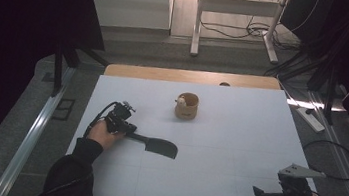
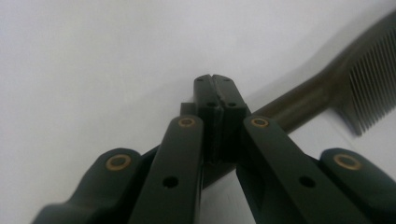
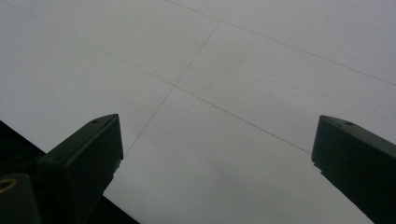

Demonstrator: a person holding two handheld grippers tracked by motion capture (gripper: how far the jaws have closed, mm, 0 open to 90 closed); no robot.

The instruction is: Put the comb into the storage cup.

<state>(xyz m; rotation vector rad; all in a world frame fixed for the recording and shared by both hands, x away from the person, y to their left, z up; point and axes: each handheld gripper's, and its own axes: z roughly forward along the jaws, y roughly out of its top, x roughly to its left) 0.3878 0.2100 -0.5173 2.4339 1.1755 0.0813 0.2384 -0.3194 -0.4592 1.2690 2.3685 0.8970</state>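
We see the left tongs [image 1: 131, 129] at the left of the white table [image 1: 238, 136], closed on the handle of a dark plastic comb [image 1: 156, 145], which lies flat and points right. In the left gripper view the tongs [image 2: 215, 79] meet tip to tip over that handle, the comb's [image 2: 327, 88] fine teeth at far right. The right tongs [image 1: 262, 195] rest at the near right corner, wide open with nothing between them. A small round wooden cup [image 1: 187, 105] stands farther off, holding what may be a pale figure.
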